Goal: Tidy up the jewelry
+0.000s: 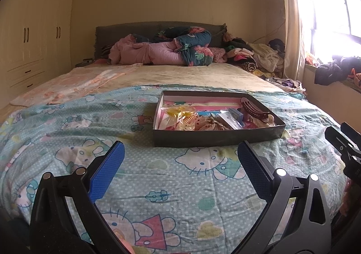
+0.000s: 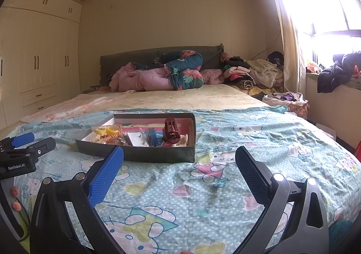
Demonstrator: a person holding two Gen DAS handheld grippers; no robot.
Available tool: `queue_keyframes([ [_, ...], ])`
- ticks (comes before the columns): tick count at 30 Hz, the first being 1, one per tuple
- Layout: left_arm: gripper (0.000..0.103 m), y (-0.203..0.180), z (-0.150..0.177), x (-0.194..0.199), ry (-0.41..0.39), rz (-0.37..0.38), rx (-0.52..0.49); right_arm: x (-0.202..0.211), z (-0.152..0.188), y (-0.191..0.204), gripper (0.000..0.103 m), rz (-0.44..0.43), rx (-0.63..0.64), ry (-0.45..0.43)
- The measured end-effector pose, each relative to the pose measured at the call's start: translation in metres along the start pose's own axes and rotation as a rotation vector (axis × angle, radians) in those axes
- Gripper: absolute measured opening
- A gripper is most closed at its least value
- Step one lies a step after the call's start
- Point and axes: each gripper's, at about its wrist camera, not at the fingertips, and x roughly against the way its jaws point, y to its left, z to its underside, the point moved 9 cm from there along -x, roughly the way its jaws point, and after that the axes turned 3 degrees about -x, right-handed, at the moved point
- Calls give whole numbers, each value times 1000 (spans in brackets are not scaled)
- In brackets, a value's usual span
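A shallow dark cardboard box (image 1: 216, 138) (image 2: 158, 154) lies on the cartoon-print bedspread (image 1: 158, 175). Inside it I see a dark red hair claw clip (image 1: 255, 107) (image 2: 172, 131), yellow round pieces in a clear bag (image 1: 180, 112) (image 2: 106, 130), a blue item (image 1: 235, 115) (image 2: 154, 135) and small packets. My left gripper (image 1: 180, 154) hovers open just short of the box's near wall, nothing between its blue pads. My right gripper (image 2: 179, 159) is open too, near the box's right front corner. Each gripper shows at the edge of the other's view.
Rolled quilts and pillows (image 1: 171, 49) sit at the headboard. A heap of clothes (image 1: 255, 55) fills the far right of the bed, and more clothes lie on the window ledge (image 2: 338, 73). Wardrobes (image 1: 33, 40) line the left wall. Orange hair ties (image 2: 15, 197) lie at the bed's near left.
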Motion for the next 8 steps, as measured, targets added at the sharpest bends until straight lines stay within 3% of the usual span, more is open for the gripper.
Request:
queue_keyframes([
  [3, 92, 31, -3, -18, 53, -29, 90, -15, -4, -24, 97, 33, -55, 36],
  [5, 92, 69, -7, -36, 80, -91, 146, -35, -8, -56, 97, 78, -121, 80],
  [8, 92, 140, -4, -79, 202, -239, 199, -83, -11, -123, 97, 217, -169, 188],
])
